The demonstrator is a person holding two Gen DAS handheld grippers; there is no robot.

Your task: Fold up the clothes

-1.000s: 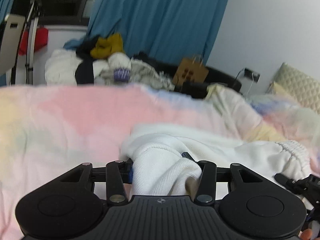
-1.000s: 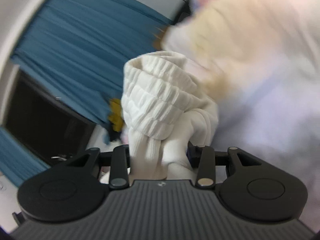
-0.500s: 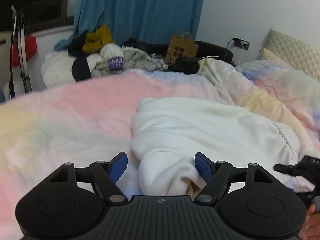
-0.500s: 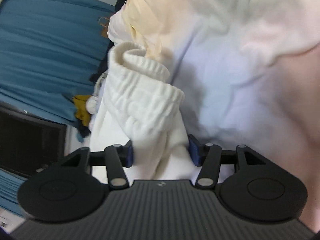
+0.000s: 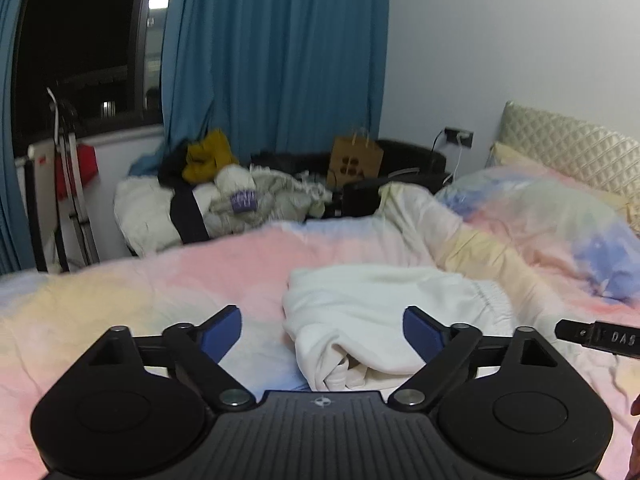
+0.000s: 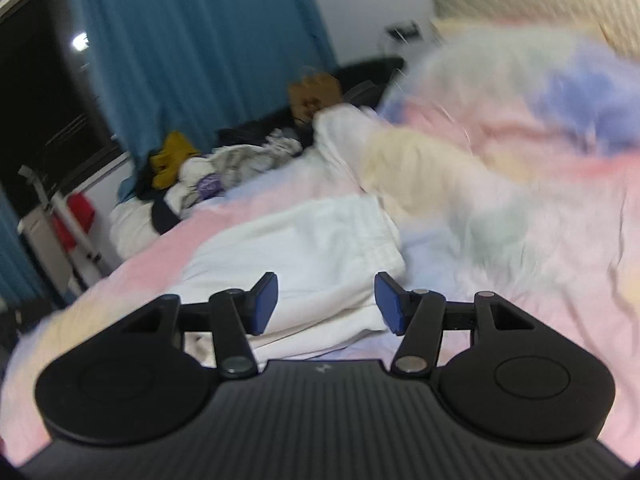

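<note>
On the pastel duvet [image 5: 200, 276], white garment [image 5: 380, 312] folded, rumpled, elastic edge showing

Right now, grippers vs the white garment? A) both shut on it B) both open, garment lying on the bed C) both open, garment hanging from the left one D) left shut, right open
B: left gripper and right gripper have jaws spread with nothing between them; the white garment lies on the bedspread.

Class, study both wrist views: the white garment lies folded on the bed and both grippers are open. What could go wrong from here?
1. The white garment lies on a soft, rumpled duvet; the fold may slump or unroll.
2. The left gripper has open jaws astride the garment's near edge, so a careless move might snag it.
3. The right gripper hangs just as close; closing could pinch the duvet too.
</note>
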